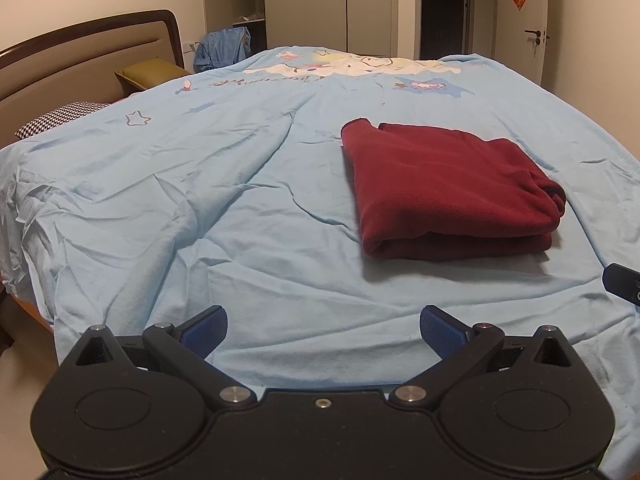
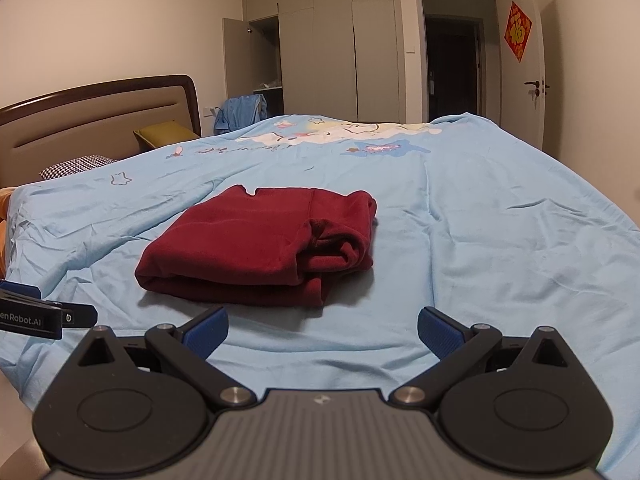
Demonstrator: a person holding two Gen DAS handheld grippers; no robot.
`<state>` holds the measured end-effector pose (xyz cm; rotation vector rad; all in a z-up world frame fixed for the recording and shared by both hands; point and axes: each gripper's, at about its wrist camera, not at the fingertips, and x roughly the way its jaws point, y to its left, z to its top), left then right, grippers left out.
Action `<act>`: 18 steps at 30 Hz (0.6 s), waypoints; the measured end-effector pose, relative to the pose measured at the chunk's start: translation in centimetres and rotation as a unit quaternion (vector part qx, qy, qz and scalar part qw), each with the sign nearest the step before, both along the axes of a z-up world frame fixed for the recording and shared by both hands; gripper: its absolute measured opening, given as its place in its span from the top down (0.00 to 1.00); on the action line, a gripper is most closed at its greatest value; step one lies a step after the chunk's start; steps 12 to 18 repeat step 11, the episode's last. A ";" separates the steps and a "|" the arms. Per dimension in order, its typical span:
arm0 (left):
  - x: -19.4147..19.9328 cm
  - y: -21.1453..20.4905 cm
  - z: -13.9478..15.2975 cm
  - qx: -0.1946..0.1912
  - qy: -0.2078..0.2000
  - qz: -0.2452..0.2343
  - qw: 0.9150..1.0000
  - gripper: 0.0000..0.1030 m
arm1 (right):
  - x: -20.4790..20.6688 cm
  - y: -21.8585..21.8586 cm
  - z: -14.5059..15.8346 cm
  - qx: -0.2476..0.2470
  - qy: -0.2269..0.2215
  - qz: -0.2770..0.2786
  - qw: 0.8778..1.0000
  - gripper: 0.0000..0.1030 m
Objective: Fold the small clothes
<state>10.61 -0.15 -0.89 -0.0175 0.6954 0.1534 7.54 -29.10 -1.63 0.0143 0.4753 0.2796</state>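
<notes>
Bedroom; blue-sheeted bed carries a folded red garment, at 1 o'clock of the left tool and 11 o'clock of the right tool. Both tools gape empty and apart from it, suggesting folding is done.

I am in a home bedroom: a bed fills it, headboard at its left, wardrobe beyond.
</notes>
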 end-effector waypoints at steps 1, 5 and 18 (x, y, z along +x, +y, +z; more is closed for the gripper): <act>0.1 0.0 0.0 0.000 0.001 0.000 1.000 0.01 | 0.1 0.0 -0.1 0.000 0.001 0.000 1.000 0.00; 0.3 0.0 -0.2 -0.001 0.005 0.001 1.000 0.01 | 0.5 0.1 -0.3 0.001 0.005 0.001 1.000 0.00; 0.7 0.1 -0.4 -0.005 0.012 0.002 1.000 0.01 | 0.8 0.0 -0.7 0.004 0.014 -0.001 1.000 0.00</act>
